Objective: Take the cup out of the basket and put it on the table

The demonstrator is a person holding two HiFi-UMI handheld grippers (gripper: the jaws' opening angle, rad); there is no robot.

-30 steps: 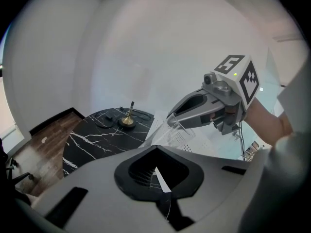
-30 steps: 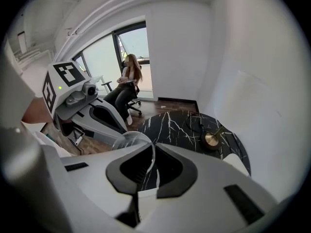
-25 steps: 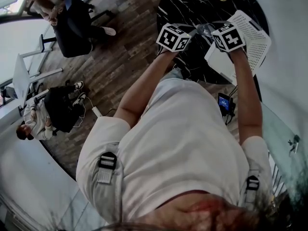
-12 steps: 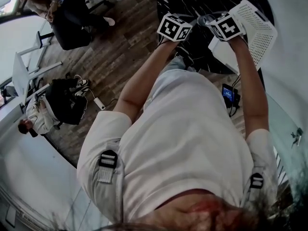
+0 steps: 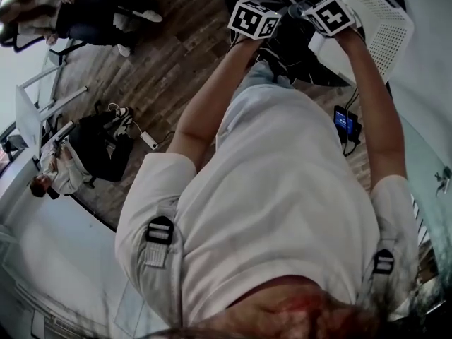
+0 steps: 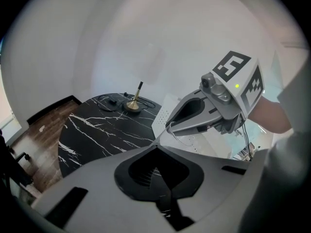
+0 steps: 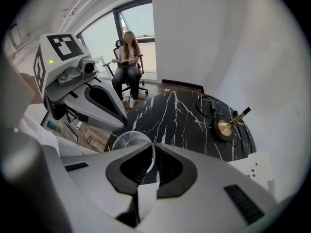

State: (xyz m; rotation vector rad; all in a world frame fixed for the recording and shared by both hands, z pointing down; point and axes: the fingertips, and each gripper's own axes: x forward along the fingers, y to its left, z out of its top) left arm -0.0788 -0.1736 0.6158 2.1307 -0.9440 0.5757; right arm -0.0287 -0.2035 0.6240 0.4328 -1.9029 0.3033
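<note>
A clear glass cup (image 7: 127, 143) hangs above the near edge of the black marble table (image 7: 184, 120). My right gripper (image 7: 148, 165) is shut on its wall, one jaw inside the rim and one outside. In the head view the cup (image 5: 296, 8) shows between the two marker cubes, with the right gripper (image 5: 316, 13) beside the white perforated basket (image 5: 387, 21). The basket (image 7: 256, 171) lies at the table's right edge. My left gripper (image 6: 156, 173) hovers close to the left of the right one, jaws shut with nothing between them.
A brass stand with a dark stick (image 7: 226, 125) and a black cable sit at the table's far side. A person sits on an office chair (image 7: 127, 62) beyond the table. Two more people sit on the wooden floor side (image 5: 85, 154). A small lit device (image 5: 346, 123) lies on the floor.
Both grippers have sunk toward the table, the right one still carrying the cup, and they now sit nearer the top edge of the head view.
</note>
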